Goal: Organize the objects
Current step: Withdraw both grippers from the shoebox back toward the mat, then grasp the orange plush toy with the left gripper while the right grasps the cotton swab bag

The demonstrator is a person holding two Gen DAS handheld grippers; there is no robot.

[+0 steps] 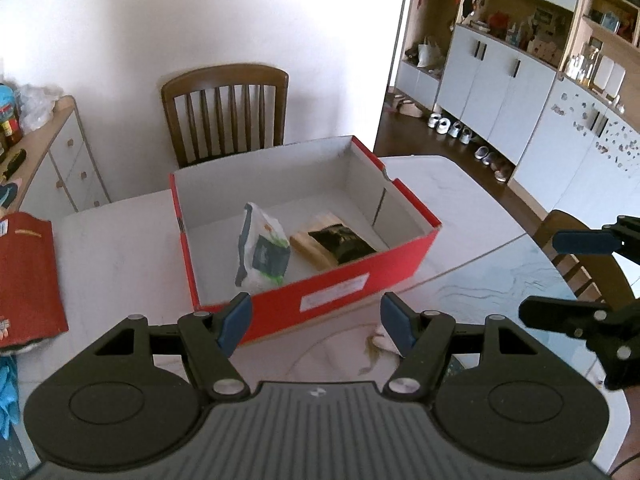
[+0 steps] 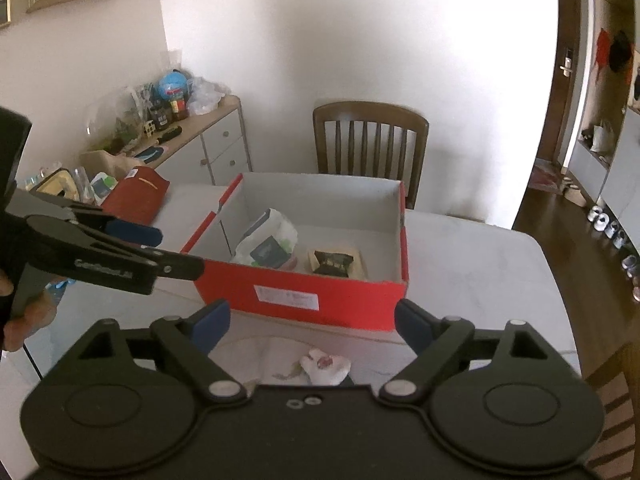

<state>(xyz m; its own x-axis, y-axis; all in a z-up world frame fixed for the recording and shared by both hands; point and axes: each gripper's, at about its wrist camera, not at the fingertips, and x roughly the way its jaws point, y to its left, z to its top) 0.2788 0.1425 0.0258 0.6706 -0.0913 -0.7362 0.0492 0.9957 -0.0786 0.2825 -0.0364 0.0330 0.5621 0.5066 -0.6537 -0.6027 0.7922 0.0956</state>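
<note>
Red cardboard box [image 1: 320,292], lid off, white inside, sits mid-table with its long labelled side toward both grippers. Inside: a soft white-and-green pouch [image 1: 262,250] lying toward the left end, and beside it a flat tan packet with a dark glossy panel [image 1: 334,246], long axis running away from the near wall.

Left gripper [image 1: 316,326] spread, nothing between the blue pads. Right gripper [image 2: 312,326] spread wider, also empty.

Small crumpled white wrapper [image 2: 326,364] with a pinkish spot lies on the table [image 2: 480,264] at the near edge, directly ahead of the right gripper and between it and the box. Likely next pick; right hand appears nearer. Thin, crushable, little to pinch.

Table top smooth, pale marble pattern.
</note>
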